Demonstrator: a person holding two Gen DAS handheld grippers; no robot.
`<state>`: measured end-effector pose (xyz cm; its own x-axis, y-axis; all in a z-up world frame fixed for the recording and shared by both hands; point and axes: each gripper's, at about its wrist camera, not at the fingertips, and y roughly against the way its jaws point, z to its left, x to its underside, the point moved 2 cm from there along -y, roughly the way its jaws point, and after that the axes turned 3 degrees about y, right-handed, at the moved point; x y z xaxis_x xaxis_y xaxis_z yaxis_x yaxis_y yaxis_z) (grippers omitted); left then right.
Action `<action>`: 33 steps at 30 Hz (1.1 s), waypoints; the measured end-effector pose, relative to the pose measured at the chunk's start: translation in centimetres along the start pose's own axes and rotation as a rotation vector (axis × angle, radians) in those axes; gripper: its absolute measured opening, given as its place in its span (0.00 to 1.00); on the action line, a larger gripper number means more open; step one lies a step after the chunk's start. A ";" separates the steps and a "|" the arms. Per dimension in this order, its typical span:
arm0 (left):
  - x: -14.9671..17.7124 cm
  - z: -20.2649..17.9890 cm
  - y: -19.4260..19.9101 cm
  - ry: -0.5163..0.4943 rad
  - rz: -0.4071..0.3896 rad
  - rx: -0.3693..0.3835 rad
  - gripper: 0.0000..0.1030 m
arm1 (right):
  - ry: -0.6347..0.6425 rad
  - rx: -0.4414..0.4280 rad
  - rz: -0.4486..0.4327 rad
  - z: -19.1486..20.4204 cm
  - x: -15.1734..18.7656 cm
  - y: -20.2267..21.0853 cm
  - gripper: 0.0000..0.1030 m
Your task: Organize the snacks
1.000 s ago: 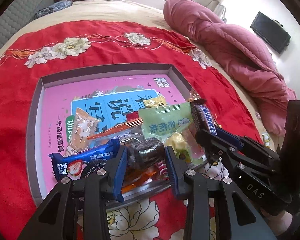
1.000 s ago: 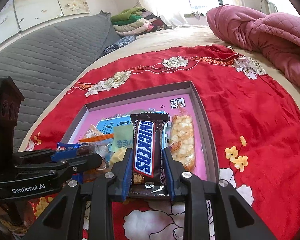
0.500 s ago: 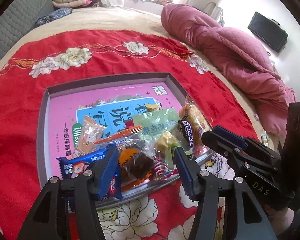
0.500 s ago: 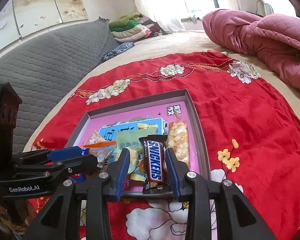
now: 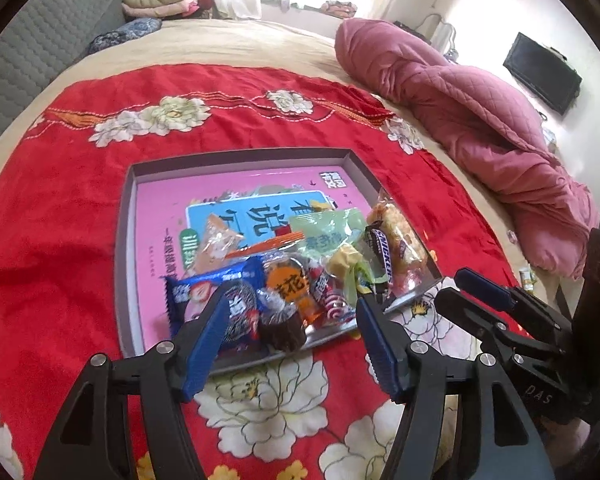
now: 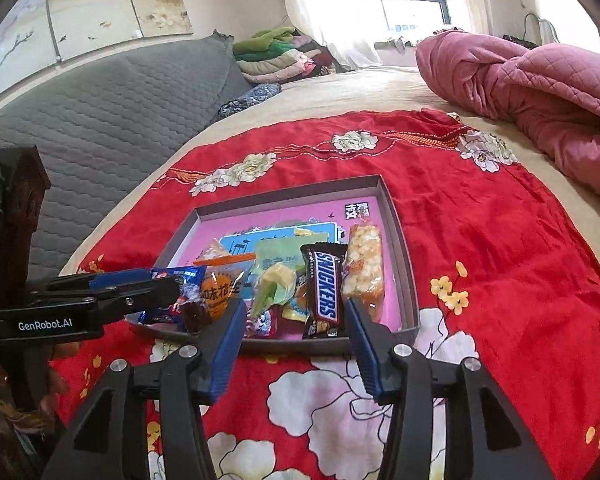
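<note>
Both claws released: left gripper (image 5: 290, 330) and right gripper (image 6: 294, 334) have just been opening, jaws now spread with nothing pressed between the pads, each drawn back over the near edge of the tray. A second ago the left was clamped on the dark brown cake and the right on the Snickers bar; both items now lie free.

Holdings, largest first:
- Red floral blanket (image 5: 60, 208), spread on the bed; carries everything below.
- Grey-rimmed tray (image 6: 396, 216) with pink printed floor; far half bare, snacks heaped at the near end.
- Puffed-rice bar (image 6: 362, 268), along the right wall.
- Blue strawberry biscuit pack (image 5: 204, 284), near left.
- Green pouch (image 6: 278, 260), middle of the heap.
- Snickers bar (image 6: 325, 284), upright-leaning, beside the rice bar.
- Orange-label sweet (image 5: 290, 284), centre front.
- Dark brown cake (image 5: 282, 330), at the near rim.

Assessment: two deposits appear complete; the snacks are gathered in the tray, though heaped rather than ordered.
</note>
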<state>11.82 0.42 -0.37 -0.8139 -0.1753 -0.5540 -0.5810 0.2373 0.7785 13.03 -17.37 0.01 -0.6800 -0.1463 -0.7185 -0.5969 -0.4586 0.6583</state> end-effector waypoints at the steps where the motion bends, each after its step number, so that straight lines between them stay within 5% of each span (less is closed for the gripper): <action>1: 0.1 0.1 0.5 0.001 -0.005 -0.003 0.66 | 0.002 0.001 -0.001 0.1 0.1 0.2 0.53; 12: 2.7 -0.8 3.9 0.013 -0.020 -0.096 0.75 | 0.027 0.038 0.005 1.3 1.8 2.8 0.73; 21: 6.2 -1.0 4.5 0.085 0.042 -0.182 0.75 | 0.054 0.114 0.024 2.7 3.5 4.3 0.86; 33: 7.9 -1.9 3.6 0.058 0.081 -0.222 0.75 | 0.066 0.183 0.046 2.7 4.4 4.8 0.88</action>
<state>3.33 -1.92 -1.37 -0.8523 -0.2207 -0.4742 -0.4933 0.0378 0.8690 6.03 -17.80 0.58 -0.6823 -0.2232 -0.6961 -0.6377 -0.2838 0.7161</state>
